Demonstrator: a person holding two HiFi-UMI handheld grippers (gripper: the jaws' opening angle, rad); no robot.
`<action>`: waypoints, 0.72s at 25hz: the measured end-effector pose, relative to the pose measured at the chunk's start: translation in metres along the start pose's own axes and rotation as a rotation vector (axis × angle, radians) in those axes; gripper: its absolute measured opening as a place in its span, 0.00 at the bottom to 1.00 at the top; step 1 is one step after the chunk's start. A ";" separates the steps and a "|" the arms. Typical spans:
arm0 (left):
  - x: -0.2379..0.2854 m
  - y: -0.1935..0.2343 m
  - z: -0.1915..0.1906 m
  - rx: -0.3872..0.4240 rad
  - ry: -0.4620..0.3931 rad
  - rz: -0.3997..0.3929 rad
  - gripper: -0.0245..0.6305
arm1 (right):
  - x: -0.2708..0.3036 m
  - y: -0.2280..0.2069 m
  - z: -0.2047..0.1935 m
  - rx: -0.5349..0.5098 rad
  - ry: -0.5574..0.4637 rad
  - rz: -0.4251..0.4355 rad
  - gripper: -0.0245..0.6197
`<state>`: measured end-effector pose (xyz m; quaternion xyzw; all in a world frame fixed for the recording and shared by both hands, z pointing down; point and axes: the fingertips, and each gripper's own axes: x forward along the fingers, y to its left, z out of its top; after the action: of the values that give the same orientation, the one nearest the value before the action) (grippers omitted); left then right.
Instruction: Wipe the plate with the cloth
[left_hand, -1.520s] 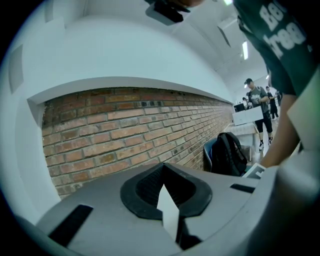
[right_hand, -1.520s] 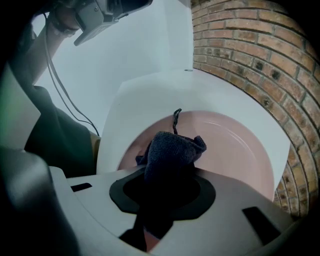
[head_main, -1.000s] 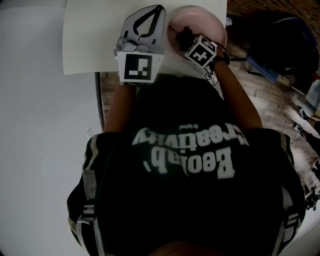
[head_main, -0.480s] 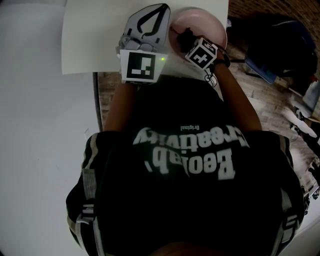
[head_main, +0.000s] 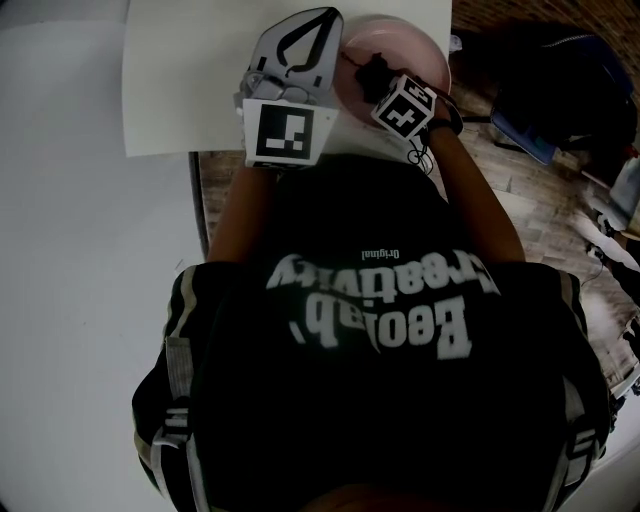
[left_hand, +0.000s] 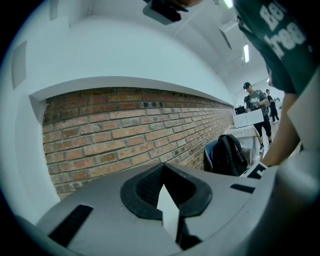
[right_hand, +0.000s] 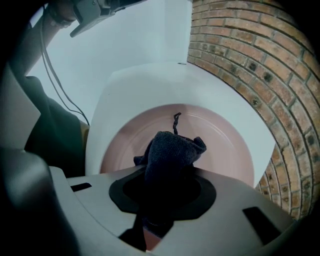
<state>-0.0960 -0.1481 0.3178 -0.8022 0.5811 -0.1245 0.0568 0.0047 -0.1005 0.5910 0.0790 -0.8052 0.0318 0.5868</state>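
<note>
l gripper (head_main: 318, 18) shifted right; cloth (right_hand: 172, 150) hides plate (right_hand: 227, 145) centre.

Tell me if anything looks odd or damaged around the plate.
Nothing spilled or broken. Only a frayed thread sticks out of the dark cloth that the right gripper holds over the pink plate.

The person wears a black T-shirt (head_main: 380, 330) with white lettering across the chest and pale stripes down its short sleeves (head_main: 178, 340). A black band (head_main: 446, 116) circles the right wrist, with a thin cable (head_main: 420, 152) looped beside it. The left gripper (head_main: 320, 16) and right gripper (head_main: 362, 72) have light grey shells, black ribbed jaw linings and black slots. Each carries a white cube with black square markers: the left cube (head_main: 288, 133) and the right cube (head_main: 404, 105).
</note>
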 end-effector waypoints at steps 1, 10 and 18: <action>0.001 0.000 0.000 0.000 0.003 0.001 0.04 | -0.001 -0.005 -0.002 -0.001 0.006 -0.014 0.18; 0.014 0.006 -0.001 0.015 0.022 0.013 0.04 | -0.003 -0.058 -0.014 0.046 0.019 -0.105 0.18; 0.021 0.012 -0.001 0.030 0.040 0.024 0.04 | -0.005 -0.094 -0.020 0.073 0.007 -0.176 0.18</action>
<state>-0.1015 -0.1717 0.3187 -0.7918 0.5896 -0.1483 0.0587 0.0408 -0.1902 0.5882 0.1705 -0.7915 0.0096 0.5869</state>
